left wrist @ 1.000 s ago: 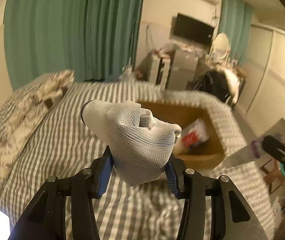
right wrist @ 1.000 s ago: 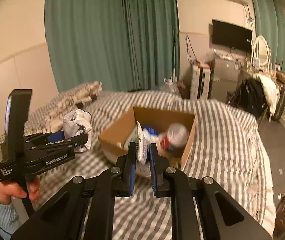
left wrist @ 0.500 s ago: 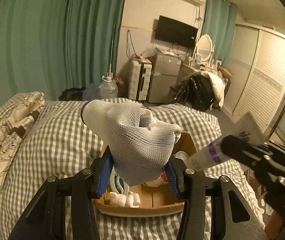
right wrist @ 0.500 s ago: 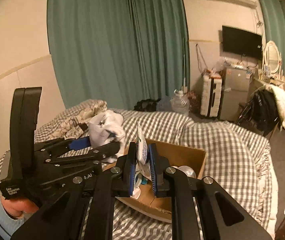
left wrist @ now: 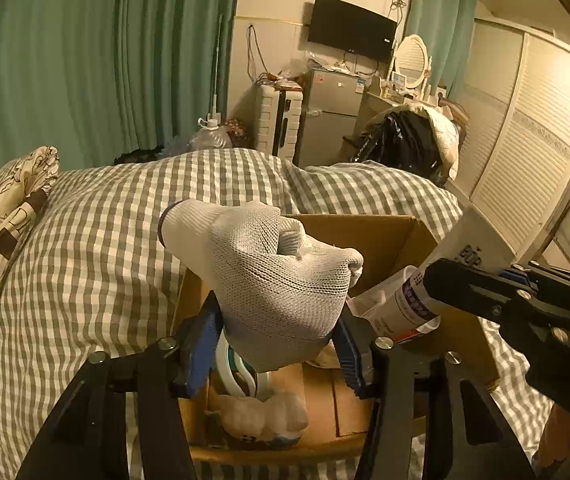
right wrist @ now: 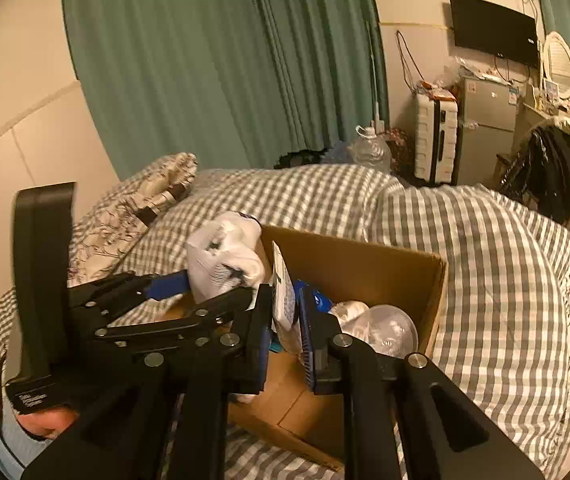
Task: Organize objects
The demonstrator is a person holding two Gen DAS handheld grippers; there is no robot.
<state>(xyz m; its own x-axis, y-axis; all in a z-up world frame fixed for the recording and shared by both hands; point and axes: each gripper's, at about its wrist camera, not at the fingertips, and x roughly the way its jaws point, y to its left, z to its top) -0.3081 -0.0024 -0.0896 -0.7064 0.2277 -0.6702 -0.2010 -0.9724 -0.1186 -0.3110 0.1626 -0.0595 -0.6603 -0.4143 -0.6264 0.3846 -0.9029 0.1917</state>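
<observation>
My left gripper (left wrist: 275, 340) is shut on a white knit glove (left wrist: 269, 276) and holds it above the near edge of an open cardboard box (left wrist: 385, 240) on the bed. My right gripper (right wrist: 287, 316) is shut on a white squeeze tube (right wrist: 283, 292), held over the box (right wrist: 369, 264). The tube (left wrist: 437, 280) also shows at the right of the left wrist view, tilted cap-down over the box. The glove (right wrist: 225, 256) and left gripper (right wrist: 205, 292) show at the left of the right wrist view. The box holds a clear plastic container (right wrist: 385, 324), packets and other items.
The box sits on a grey-and-white checked bedspread (left wrist: 105, 248). A floral pillow (left wrist: 1, 216) lies at the left. Green curtains (right wrist: 225, 60), a white suitcase (right wrist: 435, 140), a small fridge (right wrist: 485, 128) and a clothes-covered chair (right wrist: 557, 160) stand beyond the bed.
Both grippers have moved closer to the box and lower over it, each still holding its item. The box now fills more of both views.
</observation>
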